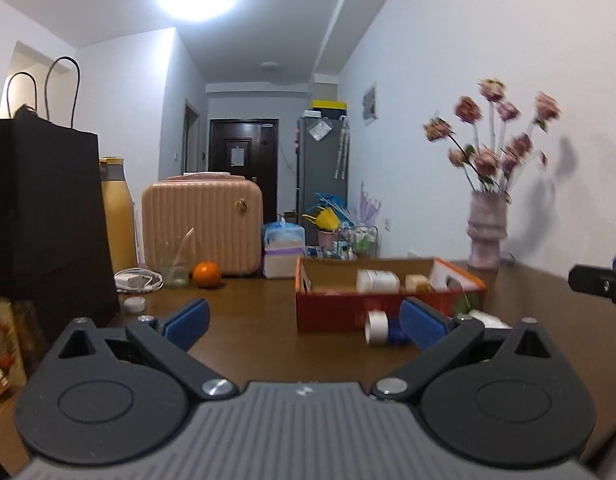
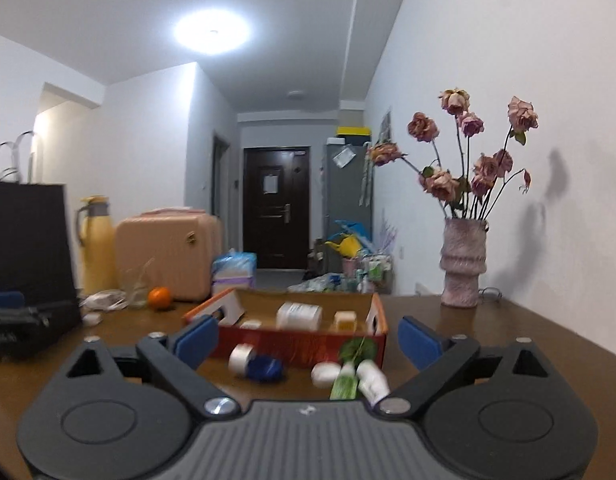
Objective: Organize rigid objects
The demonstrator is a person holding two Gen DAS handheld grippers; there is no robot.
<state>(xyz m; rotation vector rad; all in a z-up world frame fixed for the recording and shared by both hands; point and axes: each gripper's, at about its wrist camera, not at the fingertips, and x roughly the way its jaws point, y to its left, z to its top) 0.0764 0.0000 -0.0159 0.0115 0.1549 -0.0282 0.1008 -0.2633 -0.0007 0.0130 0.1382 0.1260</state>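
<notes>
- Blue-padded fingers (image 1: 186, 318) of the left gripper (image 1: 304, 320) stand wide apart with nothing between them, above bare brown worktop (image 1: 248, 328).
- Right gripper (image 2: 308, 338) is likewise spread wide and holds nothing; a white roll (image 2: 242, 358), a blue cap (image 2: 266, 367), a white lid (image 2: 325, 374) and two tubes (image 2: 357, 380) lie on the worktop between its fingers and the box.
- Orange cardboard box (image 2: 304, 342) sits just behind these, holding a white jar (image 2: 299, 315) and a yellowish block (image 2: 345, 320).
- To the left stand a black paper bag (image 1: 44, 216), a yellow flask (image 1: 118, 216), a pink case (image 1: 202, 226), a glass (image 1: 174, 268) and an orange (image 1: 206, 274).
- A pink vase (image 2: 463, 264) of dried roses stands at the right by the wall.
</notes>
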